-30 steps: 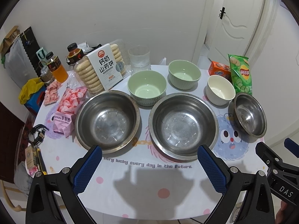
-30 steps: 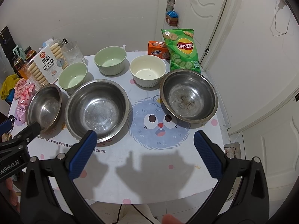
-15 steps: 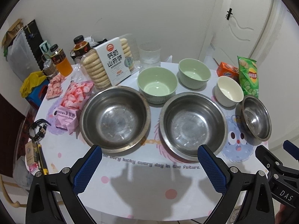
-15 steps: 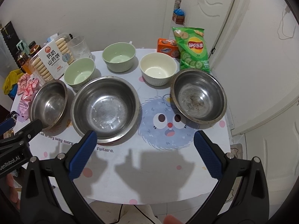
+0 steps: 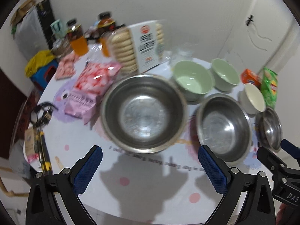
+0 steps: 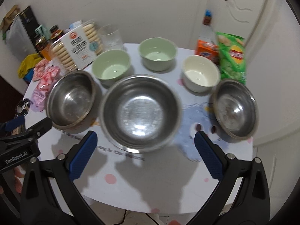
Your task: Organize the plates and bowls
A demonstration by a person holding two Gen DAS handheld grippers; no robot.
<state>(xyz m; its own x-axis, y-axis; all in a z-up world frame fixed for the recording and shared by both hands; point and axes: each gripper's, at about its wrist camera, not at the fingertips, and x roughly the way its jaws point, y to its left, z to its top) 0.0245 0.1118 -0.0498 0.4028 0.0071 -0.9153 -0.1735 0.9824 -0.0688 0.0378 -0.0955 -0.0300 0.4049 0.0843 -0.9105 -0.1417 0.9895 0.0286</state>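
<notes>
Three steel bowls stand in a row on the round table: the left one [image 5: 144, 112] [image 6: 72, 98], the middle one [image 5: 224, 126] [image 6: 139, 112] and the right one [image 5: 271, 128] [image 6: 234, 106]. Behind them stand two green bowls [image 6: 111, 66] [image 6: 158, 53] and a cream bowl [image 6: 200, 73]. My left gripper [image 5: 150, 166] is open and empty, in front of the left steel bowl. My right gripper [image 6: 146, 151] is open and empty, in front of the middle steel bowl.
A biscuit pack [image 5: 138, 48], pink candy bags [image 5: 91, 86], drink bottles [image 5: 77, 37] and a glass [image 6: 110, 36] crowd the table's back left. A green chip bag [image 6: 232, 56] and an orange box [image 6: 206, 51] stand at the back right. A watch [image 5: 42, 112] lies at the left edge.
Both grippers have swung left and moved closer to the table. The left steel bowl now faces the left gripper, the middle one the right gripper. No bowl has moved.
</notes>
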